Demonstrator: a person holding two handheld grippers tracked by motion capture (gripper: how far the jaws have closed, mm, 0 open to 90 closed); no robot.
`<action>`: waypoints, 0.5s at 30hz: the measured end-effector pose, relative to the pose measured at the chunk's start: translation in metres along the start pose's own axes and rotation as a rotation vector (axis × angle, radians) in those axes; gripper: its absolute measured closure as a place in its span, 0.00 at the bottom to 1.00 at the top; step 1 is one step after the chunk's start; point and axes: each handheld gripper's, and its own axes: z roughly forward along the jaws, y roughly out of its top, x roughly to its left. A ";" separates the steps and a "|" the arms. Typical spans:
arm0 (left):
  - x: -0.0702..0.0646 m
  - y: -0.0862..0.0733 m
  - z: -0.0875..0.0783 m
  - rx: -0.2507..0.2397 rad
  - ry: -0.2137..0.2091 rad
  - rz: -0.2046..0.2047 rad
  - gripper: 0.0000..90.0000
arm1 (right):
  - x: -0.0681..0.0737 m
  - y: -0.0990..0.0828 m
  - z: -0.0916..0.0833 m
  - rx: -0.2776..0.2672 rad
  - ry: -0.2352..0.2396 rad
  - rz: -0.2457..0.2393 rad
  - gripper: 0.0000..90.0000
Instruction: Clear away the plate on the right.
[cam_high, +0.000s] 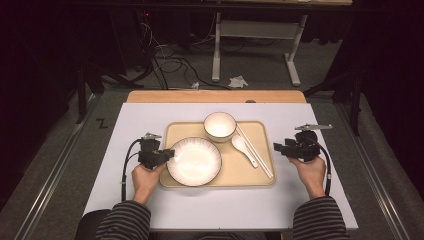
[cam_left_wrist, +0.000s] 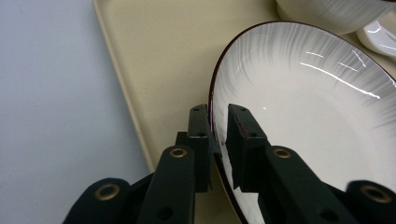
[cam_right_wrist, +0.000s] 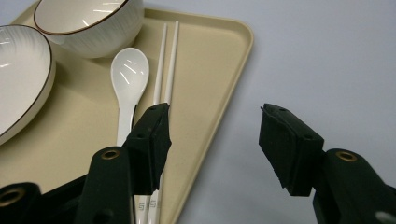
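Left tool (cam_left_wrist: 218, 128): jaws straddling the plate's near-left rim, one outside, one inside; slight gap visible, pads not clearly pressing.
Plate (cam_high: 194, 161): white, dark-rimmed, resting on the front left of the tray (cam_high: 255, 130).
Right tool (cam_right_wrist: 212, 140): spread wide, empty, above the tray's right edge and the desk (cam_high: 310, 200).
Nearby on tray: bowl (cam_high: 220, 125), spoon (cam_high: 244, 149), chopsticks (cam_high: 255, 151).
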 end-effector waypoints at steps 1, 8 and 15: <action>0.000 0.000 0.001 0.003 0.001 -0.001 0.86 | 0.000 0.000 0.000 0.004 0.002 0.004 0.49; 0.002 -0.002 0.007 -0.006 0.021 -0.015 0.67 | 0.004 0.001 0.002 0.010 0.018 -0.002 0.49; 0.003 -0.004 0.012 0.007 0.027 -0.001 0.51 | 0.004 0.001 0.003 0.007 0.047 0.010 0.51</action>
